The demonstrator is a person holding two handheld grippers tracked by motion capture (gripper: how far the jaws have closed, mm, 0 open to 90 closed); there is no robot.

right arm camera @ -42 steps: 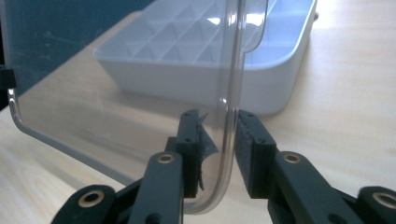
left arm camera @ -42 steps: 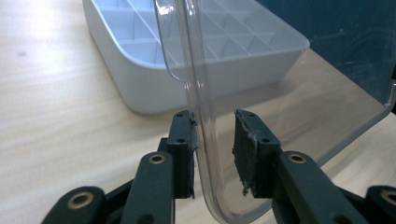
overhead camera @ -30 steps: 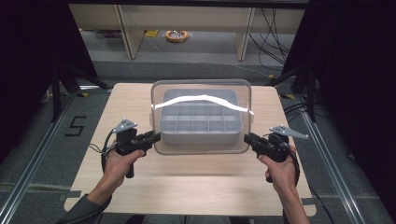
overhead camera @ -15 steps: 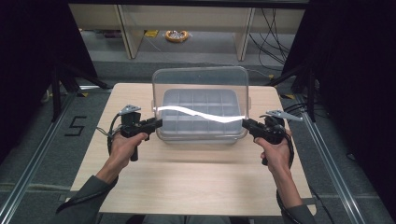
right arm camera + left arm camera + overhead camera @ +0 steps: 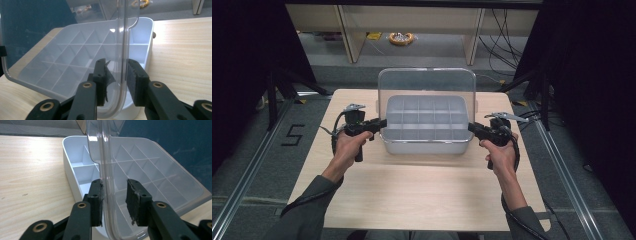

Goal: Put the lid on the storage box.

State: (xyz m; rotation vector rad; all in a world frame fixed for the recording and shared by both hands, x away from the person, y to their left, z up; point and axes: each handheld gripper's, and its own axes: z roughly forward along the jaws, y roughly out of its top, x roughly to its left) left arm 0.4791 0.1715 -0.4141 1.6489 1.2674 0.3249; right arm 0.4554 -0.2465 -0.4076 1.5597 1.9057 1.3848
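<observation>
This looks like a lab or test bay set up for recording. A pale wooden table [image 5: 422, 195] stands on grey carpeted floor [image 5: 257, 170] marked with a black numeral five [image 5: 292, 135] at nine o'clock. Metal floor rails [image 5: 242, 185] flank it. Black curtains [image 5: 592, 75] hang at three and nine o'clock; loose black cables [image 5: 502, 30] and beige cabinet legs [image 5: 344, 30] sit toward twelve.

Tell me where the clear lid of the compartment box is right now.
In the high view the clear lid stands raised, nearly upright, over the white compartment box at the table's middle, with the left gripper and right gripper at its side edges.
</observation>
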